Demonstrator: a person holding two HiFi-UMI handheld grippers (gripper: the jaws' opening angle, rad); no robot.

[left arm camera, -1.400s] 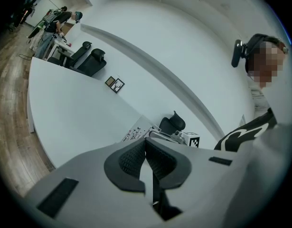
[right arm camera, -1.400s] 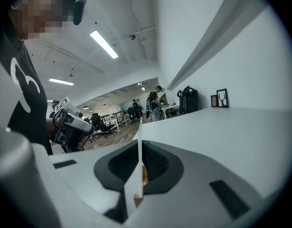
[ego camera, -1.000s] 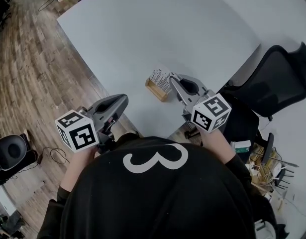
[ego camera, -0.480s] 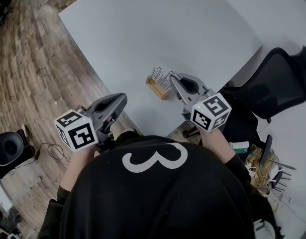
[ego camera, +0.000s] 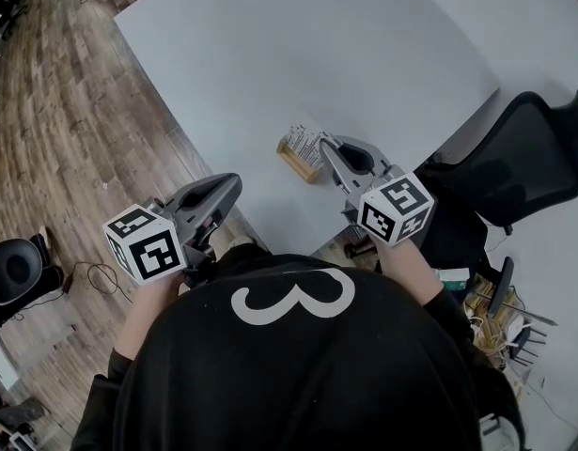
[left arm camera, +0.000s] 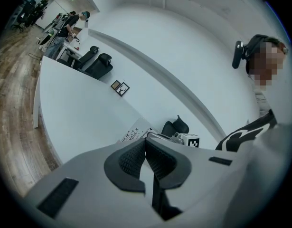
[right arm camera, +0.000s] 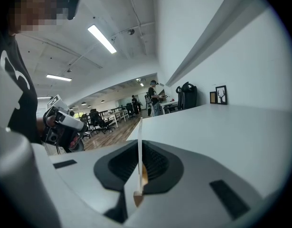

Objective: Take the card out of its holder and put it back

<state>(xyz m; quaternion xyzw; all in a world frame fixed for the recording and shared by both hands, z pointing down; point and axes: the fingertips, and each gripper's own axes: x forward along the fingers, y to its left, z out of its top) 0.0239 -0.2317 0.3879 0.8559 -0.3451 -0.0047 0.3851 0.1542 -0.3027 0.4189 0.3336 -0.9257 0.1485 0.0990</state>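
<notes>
A white printed card stands upright in a small wooden holder near the front edge of the white table. My right gripper is shut on the card's right side. In the right gripper view the card runs edge-on between the pads, with a piece of the wooden holder showing below it. My left gripper hangs beyond the table's edge, left of the holder, shut with nothing in it. The left gripper view shows its pads meeting at the tips, with the card ahead.
A black office chair stands right of the table, with cluttered items on the floor beneath it. Wooden floor lies to the left. Two small picture frames sit at the table's far end. People and desks are far off.
</notes>
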